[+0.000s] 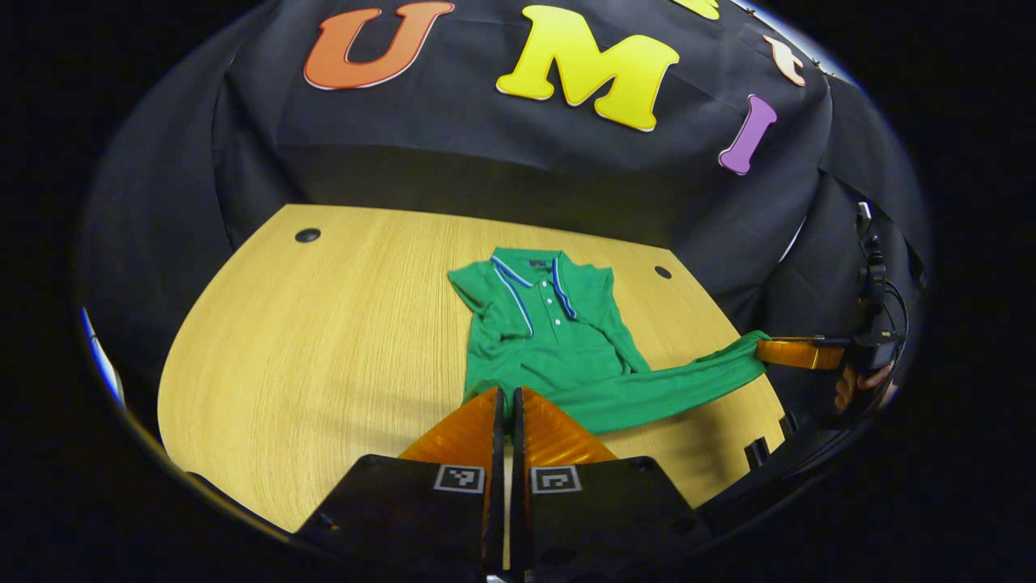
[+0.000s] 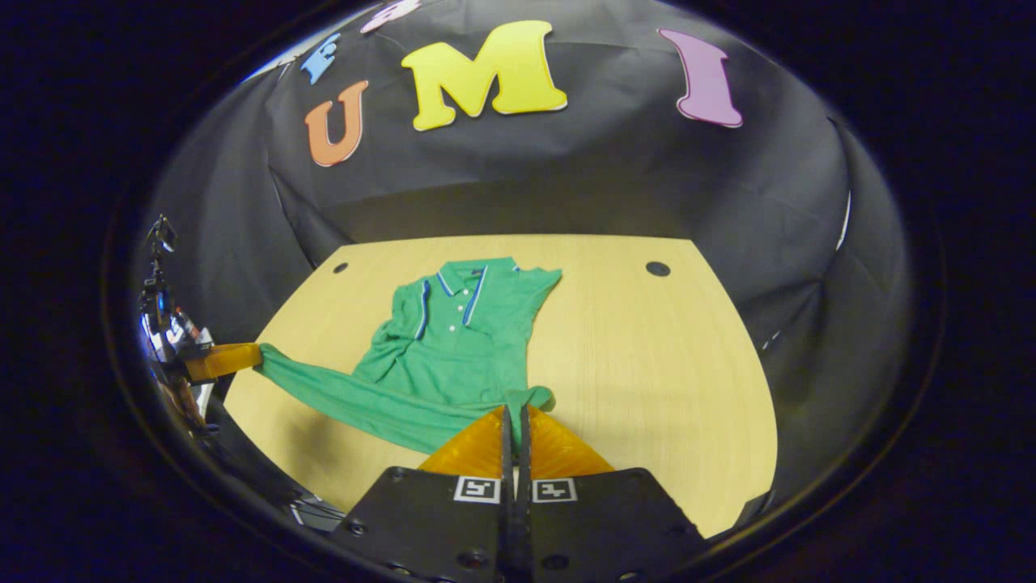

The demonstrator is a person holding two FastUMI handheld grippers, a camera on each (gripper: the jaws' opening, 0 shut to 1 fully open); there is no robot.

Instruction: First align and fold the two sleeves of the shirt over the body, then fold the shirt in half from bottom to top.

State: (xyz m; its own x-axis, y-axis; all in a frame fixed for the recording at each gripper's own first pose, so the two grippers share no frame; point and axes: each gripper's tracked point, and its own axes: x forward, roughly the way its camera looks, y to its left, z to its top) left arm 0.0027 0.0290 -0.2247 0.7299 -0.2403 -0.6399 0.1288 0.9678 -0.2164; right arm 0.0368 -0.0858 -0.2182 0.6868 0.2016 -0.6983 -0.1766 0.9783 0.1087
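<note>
Holding the bottom hem of the green shirt at both corners, I judge the sleeves are already folded in and the half-fold from bottom to top is the step in hand. The shirt lies on the counter, collar toward the booth's wall, its lower edge lifted and stretched between the two tools. My left hand-held gripper has its fingers pressed together on the hem corner at the shirt's near edge; my right hand-held gripper is likewise pinched closed on the other corner (in the left gripper view it shows off to the side of the shirt, cloth drawn taut to it).

To do this well, I would keep the hem level and evenly tensioned, carry both corners toward the collar at the same pace, and lay them down just short of it, so the edges align without dragging the body across the counter.
</note>
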